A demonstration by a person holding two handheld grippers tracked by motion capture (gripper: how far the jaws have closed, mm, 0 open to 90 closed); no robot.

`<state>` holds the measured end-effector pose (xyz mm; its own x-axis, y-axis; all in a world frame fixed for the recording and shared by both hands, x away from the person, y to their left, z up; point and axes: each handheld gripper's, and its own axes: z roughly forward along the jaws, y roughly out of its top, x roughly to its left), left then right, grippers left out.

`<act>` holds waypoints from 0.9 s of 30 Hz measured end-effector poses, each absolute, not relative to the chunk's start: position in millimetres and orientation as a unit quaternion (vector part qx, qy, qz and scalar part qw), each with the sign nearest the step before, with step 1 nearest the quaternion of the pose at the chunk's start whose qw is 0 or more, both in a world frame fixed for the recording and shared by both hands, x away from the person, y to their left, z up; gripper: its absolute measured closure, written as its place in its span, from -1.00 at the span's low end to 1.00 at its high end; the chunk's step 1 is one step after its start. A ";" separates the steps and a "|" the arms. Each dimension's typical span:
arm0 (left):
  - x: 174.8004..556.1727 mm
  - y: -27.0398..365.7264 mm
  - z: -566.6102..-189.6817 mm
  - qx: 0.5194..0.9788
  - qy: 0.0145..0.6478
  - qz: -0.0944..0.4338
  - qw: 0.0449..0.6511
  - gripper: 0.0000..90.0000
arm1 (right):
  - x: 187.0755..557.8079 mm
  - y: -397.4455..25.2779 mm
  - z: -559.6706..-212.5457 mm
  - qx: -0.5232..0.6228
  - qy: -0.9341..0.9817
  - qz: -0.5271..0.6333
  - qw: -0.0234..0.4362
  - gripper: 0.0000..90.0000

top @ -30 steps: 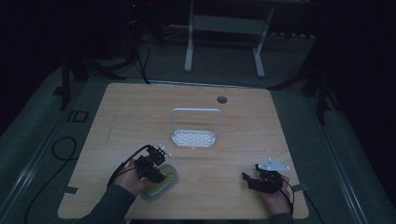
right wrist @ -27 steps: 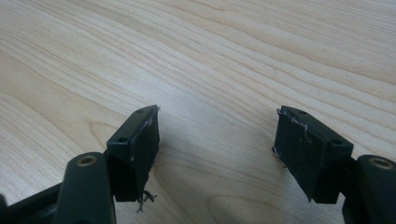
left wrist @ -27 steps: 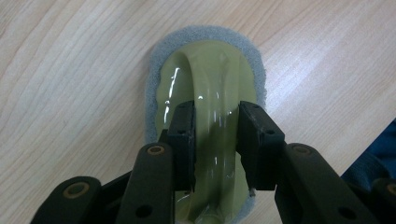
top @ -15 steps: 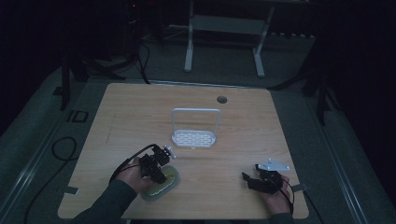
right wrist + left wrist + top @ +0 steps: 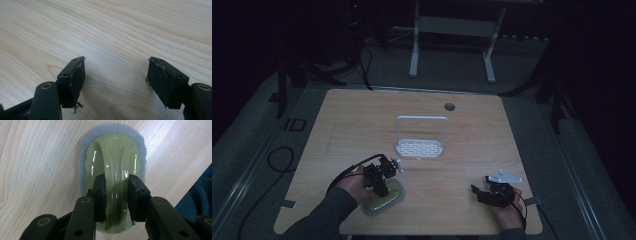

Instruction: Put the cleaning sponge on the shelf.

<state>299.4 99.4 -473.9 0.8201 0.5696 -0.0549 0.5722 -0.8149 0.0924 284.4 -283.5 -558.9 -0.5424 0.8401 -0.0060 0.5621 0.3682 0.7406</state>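
A scrubber (image 5: 112, 152), a glossy olive-green plastic body with an arched handle on a grey pad, lies flat on the wooden table (image 5: 362, 125) near its front edge, where the high view shows the scrubber (image 5: 387, 201) too. My left gripper (image 5: 116, 185) points down at it, its two pads pressed against either side of the handle. In the high view my left gripper (image 5: 381, 188) sits right over the pad. My right gripper (image 5: 477, 192) rests at the front right, and in its own view my right gripper (image 5: 116, 67) stands wide open over bare wood.
A white wire rack (image 5: 419, 147) with a tall hoop handle stands mid-table, beyond the scrubber. A round cable hole (image 5: 449, 106) sits near the far edge. A black cable (image 5: 282, 160) loops off the table's left side.
My left gripper has shifted slightly and settled lower over the scrubber, which has barely moved. The right gripper has stayed where it was.
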 end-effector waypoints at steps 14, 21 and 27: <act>301.1 95.5 -471.9 0.964 0.265 0.001 0.035 0.58 | 284.4 -283.5 -558.9 0.436 0.803 0.354 0.196 -0.33; 302.0 95.3 -465.7 0.967 0.249 0.021 0.047 0.59 | 284.4 -283.5 -558.9 0.436 0.803 0.354 0.196 -0.33; 304.2 93.5 -462.5 0.971 0.230 0.041 0.056 0.59 | 284.4 -283.5 -558.9 0.436 0.804 0.354 0.196 -0.33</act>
<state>304.2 93.5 -462.5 0.8908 0.4513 0.0533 0.4421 -0.8878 0.1282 284.4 -283.5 -558.9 -0.5423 0.8402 -0.0059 0.5623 0.3681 0.7405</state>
